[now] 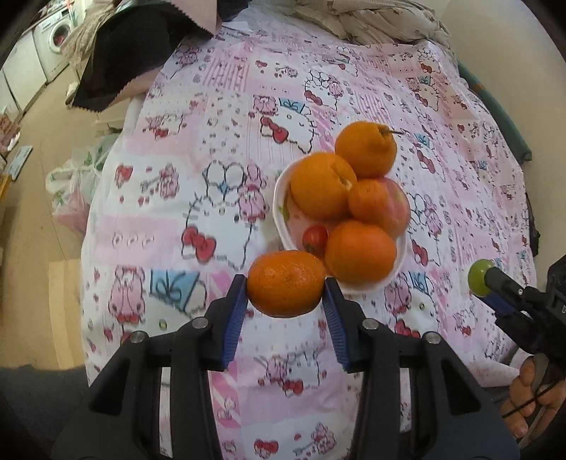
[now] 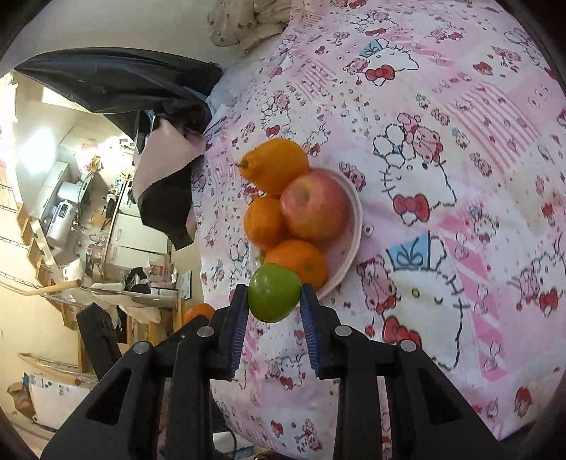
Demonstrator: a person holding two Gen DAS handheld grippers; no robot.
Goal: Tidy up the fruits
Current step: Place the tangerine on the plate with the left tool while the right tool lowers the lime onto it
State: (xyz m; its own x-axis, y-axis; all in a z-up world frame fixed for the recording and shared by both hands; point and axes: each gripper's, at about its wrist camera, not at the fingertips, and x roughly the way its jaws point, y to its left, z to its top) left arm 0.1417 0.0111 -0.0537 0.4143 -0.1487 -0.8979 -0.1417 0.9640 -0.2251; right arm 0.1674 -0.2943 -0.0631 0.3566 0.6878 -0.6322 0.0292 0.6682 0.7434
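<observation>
A round orange mandarin with dimpled skin (image 1: 286,284) is clamped between the blue ribbed fingers (image 1: 236,311) of the left gripper (image 1: 286,293), lifted clear of the cloth and just beside the near rim of a shallow white bowl with a pink printed inside (image 1: 279,198). A small round green fruit (image 2: 274,292) is pinched in the same way between the blue fingers (image 2: 309,318) of the right gripper (image 2: 273,300), which hangs at the bowl's edge on its own side; in the left wrist view that green fruit (image 1: 479,277) shows off to the right, well apart from the bowl. The bowl is heaped: a large orange with a knobbed stem end (image 1: 366,148) sits at the far side, three more round oranges (image 1: 322,184) crowd the middle and near side, a pink-red apple (image 2: 313,205) lies among them touching the oranges, and a small red cherry tomato (image 1: 315,237) rests low against the inner wall. All of this stands on a surface covered with a pink and white cartoon-cat printed cloth (image 1: 212,184); whether that is a bed or a tabletop I cannot tell. At the far edge lies a bunched beige quilt (image 1: 382,21), and a black and pink fabric sheet (image 1: 123,60) hangs over the far left corner. Beyond, white washing machines (image 1: 58,35) line the room's wall, and a white plastic bag (image 1: 76,184) sits on the floor.
</observation>
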